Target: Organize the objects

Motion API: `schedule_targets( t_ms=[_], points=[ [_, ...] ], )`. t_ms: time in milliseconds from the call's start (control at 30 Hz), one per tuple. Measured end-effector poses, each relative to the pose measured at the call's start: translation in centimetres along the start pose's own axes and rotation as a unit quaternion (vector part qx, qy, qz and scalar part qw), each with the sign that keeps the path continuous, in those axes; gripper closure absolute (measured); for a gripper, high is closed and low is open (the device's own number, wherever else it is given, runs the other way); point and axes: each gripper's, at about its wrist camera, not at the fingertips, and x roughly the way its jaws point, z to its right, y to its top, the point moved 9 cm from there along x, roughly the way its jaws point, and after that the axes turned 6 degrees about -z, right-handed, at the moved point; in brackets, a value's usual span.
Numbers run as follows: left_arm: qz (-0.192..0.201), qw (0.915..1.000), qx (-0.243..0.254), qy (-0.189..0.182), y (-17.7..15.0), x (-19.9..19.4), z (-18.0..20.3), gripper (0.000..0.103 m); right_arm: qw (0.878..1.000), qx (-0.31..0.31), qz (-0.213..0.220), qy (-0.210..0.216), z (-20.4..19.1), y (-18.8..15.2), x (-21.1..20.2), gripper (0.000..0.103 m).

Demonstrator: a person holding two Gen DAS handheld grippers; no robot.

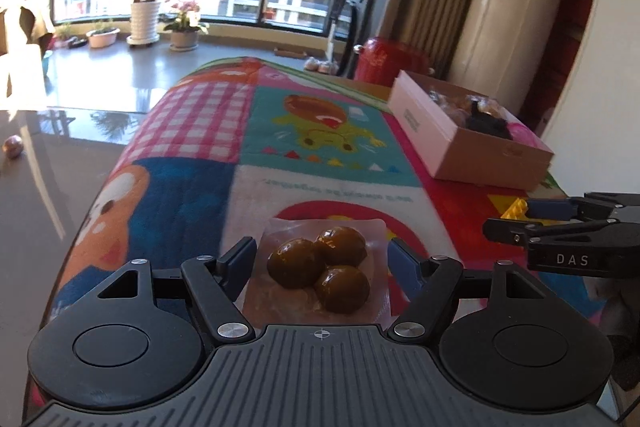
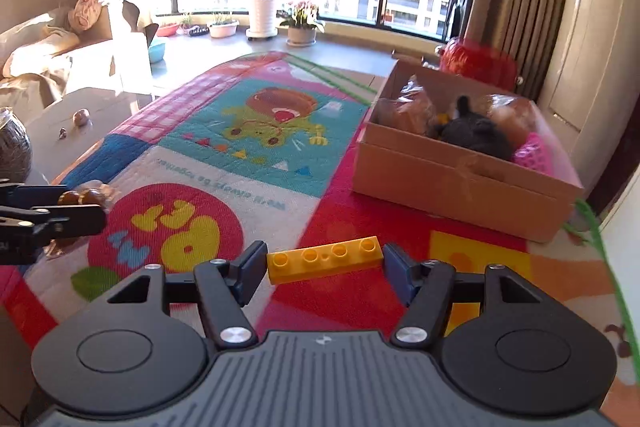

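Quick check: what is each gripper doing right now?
Left gripper: shut on clear packet of three brown balls.
Right gripper: shut on yellow four-stud plastic brick.

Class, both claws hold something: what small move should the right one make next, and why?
Probably carry the yellow brick, pinched end to end in the right claw, up and right toward the open cardboard box, which already holds other items.

Left tongs (image 1: 322, 261) clamped on clear packet of three brown balls (image 1: 320, 273), above patchwork-covered counter (image 1: 248, 131); cardboard box (image 1: 468, 135) far right; right tongs (image 1: 505, 218) gripping yellow brick (image 1: 516, 207).
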Motion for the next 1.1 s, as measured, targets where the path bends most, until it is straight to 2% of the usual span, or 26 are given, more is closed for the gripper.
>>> schedule_targets(
  t_ms=[133, 300, 400, 467, 500, 533, 600, 700, 833, 933, 1100],
  points=[
    [0.013, 0.997, 0.051, -0.057, 2.5, -0.8, 5.5, 0.026, 0.999, 0.013, 0.028, -0.031, 3.6, -1.3, -3.4, 0.039],
    [0.071, 0.9875, 0.101, -0.099, 11.0, 0.2, 13.0, 0.025, 0.995, 0.05, 0.058, -0.061, 7.9, -2.2, -6.3, 0.039],
    [0.097, 0.9842, 0.071, -0.13, 16.8, 3.4, 16.1, 0.024, 0.993, 0.07, 0.066, -0.067, 9.7, -2.7, -6.7, 0.039],
    [0.084, 0.9831, 0.057, -0.153, 19.3, 7.3, 17.6, 0.023, 0.992, 0.079, 0.066, -0.072, 10.6, -3.1, -6.6, 0.039],
    [0.069, 0.9852, 0.059, -0.145, 20.0, 9.7, 18.0, 0.023, 0.992, 0.083, 0.064, -0.073, 10.9, -3.4, -6.4, 0.039],
    [0.063, 0.9886, 0.055, -0.126, 20.5, 11.7, 17.9, 0.028, 0.992, 0.086, 0.061, -0.075, 11.2, -3.7, -6.3, 0.039],
    [0.073, 0.9911, 0.055, -0.097, 21.0, 13.7, 17.4, 0.03, 0.992, 0.086, 0.058, -0.079, 11.7, -3.9, -6.1, 0.039],
    [0.092, 0.9885, 0.031, -0.116, 20.5, 13.9, 16.1, 0.03, 0.992, 0.084, 0.056, -0.076, 12.3, -4.3, -6.0, 0.039],
    [0.09, 0.9876, -0.007, -0.128, 17.3, 12.4, 12.6, 0.03, 0.992, 0.111, 0.045, -0.045, 13.6, -3.2, -5.5, 0.039],
    [0.068, 0.991, -0.003, -0.115, 14.3, 11.3, 9.8, 0.03, 0.991, 0.117, 0.056, -0.031, 14.4, -0.2, -5.3, 0.039],
    [0.014, 0.9949, -0.013, -0.099, 10.3, 10.9, 5.2, 0.03, 0.992, 0.09, 0.068, -0.053, 15.0, 8.0, -2.6, 0.039]
  ],
)
